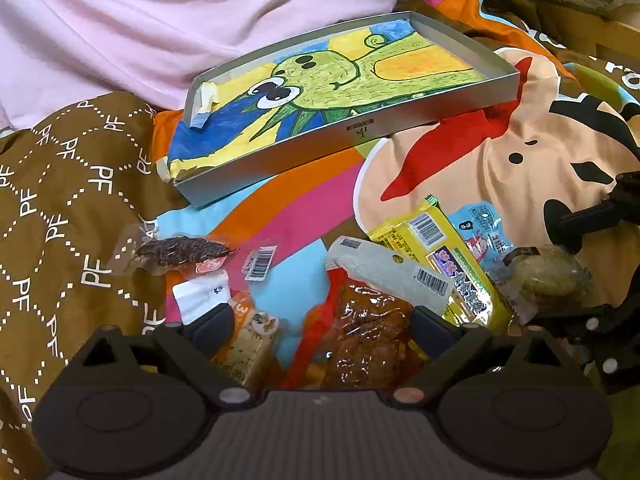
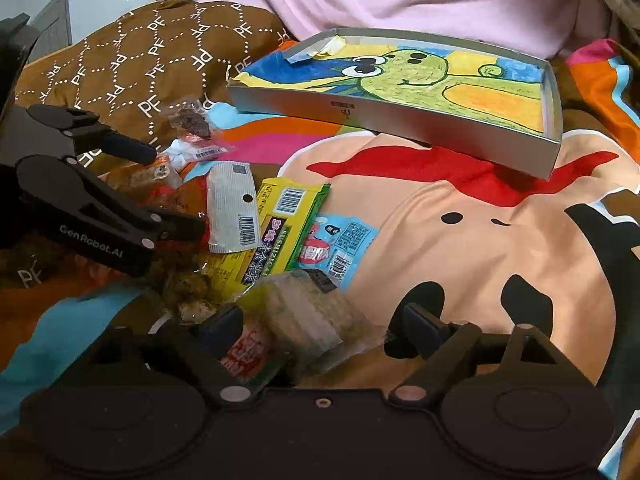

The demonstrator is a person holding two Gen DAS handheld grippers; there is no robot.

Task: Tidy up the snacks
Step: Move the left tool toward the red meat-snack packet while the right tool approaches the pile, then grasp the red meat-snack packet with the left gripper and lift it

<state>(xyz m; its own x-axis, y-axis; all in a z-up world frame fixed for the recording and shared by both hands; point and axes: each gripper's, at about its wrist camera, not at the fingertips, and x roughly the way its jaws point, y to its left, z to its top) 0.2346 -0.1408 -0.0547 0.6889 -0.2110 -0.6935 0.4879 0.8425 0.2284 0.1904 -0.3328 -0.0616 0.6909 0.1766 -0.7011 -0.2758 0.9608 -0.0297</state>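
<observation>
I am working over a bed covered by a cartoon-print blanket [image 2: 460, 240], with a brown "PF" pillow [image 2: 132, 60] at its far left corner and a pink quilt [image 1: 160, 20] along the far edge. One shallow grey box tray [image 1: 360, 136], lined with a crayon drawing, sits toward the far edge, its long axis running left to right. Nearer me the snacks lie in one loose heap. I count one yellow packet [image 2: 280, 224] with its long axis running away from me, one grey-white packet [image 2: 232, 208] overlapping its left side and lying the same way, one light blue packet [image 2: 344, 244] just right of it, one red-brown glossy packet [image 1: 368, 332], one orange cracker packet [image 1: 252, 340], one dark dried-meat packet [image 1: 180, 254] lying crosswise by the pillow, and one pale green cake in clear wrap [image 2: 304, 320]. My left tongs [image 1: 320, 324] are spread wide, straddling the red-brown packet without pinching it. My right tongs [image 2: 320, 328] are released too, with the cake between the fingers.
</observation>
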